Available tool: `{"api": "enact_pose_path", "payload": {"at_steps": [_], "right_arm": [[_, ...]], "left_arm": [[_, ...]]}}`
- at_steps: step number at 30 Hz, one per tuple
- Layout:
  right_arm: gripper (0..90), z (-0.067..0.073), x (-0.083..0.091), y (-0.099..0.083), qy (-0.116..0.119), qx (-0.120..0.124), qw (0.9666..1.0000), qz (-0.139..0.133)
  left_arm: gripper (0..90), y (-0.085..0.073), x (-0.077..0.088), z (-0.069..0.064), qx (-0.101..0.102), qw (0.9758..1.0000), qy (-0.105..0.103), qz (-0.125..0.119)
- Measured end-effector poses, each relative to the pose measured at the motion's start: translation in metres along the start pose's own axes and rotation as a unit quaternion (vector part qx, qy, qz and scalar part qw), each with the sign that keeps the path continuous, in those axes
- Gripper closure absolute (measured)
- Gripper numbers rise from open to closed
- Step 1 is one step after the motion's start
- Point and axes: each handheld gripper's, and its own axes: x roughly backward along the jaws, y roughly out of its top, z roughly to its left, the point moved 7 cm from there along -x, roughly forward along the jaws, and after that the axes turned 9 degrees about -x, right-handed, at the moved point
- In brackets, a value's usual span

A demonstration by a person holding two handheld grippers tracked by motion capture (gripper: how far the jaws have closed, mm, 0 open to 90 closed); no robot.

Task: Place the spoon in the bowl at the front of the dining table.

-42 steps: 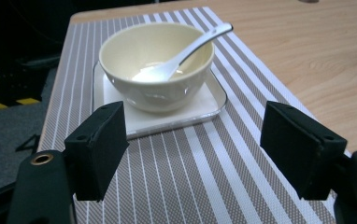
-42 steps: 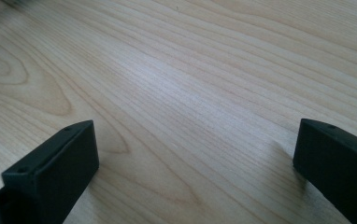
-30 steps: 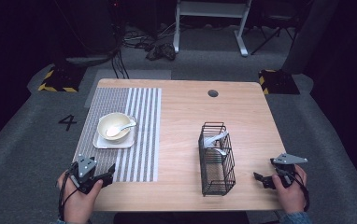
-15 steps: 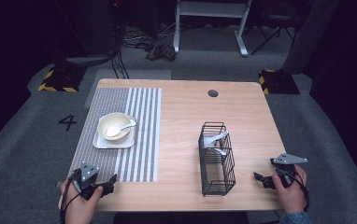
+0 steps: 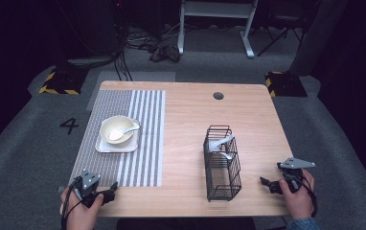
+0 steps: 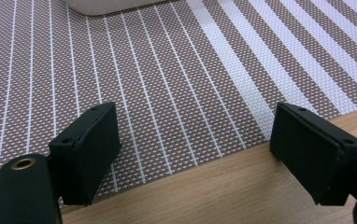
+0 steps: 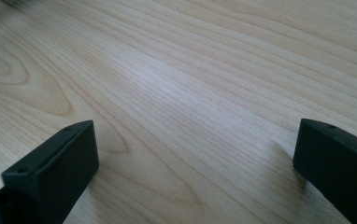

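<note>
Woven striped placemat (image 6: pixel 176 88) lies beneath the left gripper (image 6: pixel 195 149), jaws wide apart and empty. Bare wooden table (image 7: pixel 190 84) lies beneath the right gripper (image 7: pixel 195 172), likewise open; the high view adds a wire basket (image 5: pixel 223 163).

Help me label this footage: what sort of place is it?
Probably a recording studio or lab: a lone wooden table on grey carpet, a taped floor number 4, hazard-striped blocks and dark surroundings.

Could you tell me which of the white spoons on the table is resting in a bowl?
The spoon on the left: it lies in the cream bowl on the square plate, on the striped mat. The other white spoons stand in the black wire basket.
</note>
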Motion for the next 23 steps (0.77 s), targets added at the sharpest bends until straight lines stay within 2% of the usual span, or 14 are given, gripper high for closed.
{"api": "enact_pose_path", "payload": {"at_steps": [8, 13, 23], "right_arm": [[0.2, 0.0, 0.0, 0.0, 0.0, 0.0, 1.0, 0.0], [0.4, 0.0001, 0.0001, -0.0001, 0.0, 0.001, 1.0, 0.0], [0.4, 0.0001, 0.0001, -0.0001, 0.0, 0.001, 1.0, 0.0]], "left_arm": [[7.7, -0.005, -0.0024, -0.0025, -0.007, 0.9992, -0.01, -0.039], [7.7, -0.0065, -0.0018, -0.0032, -0.004, 0.9988, -0.006, -0.049], [7.7, -0.0072, -0.0013, -0.0033, -0.003, 0.9987, -0.006, -0.051]]}}
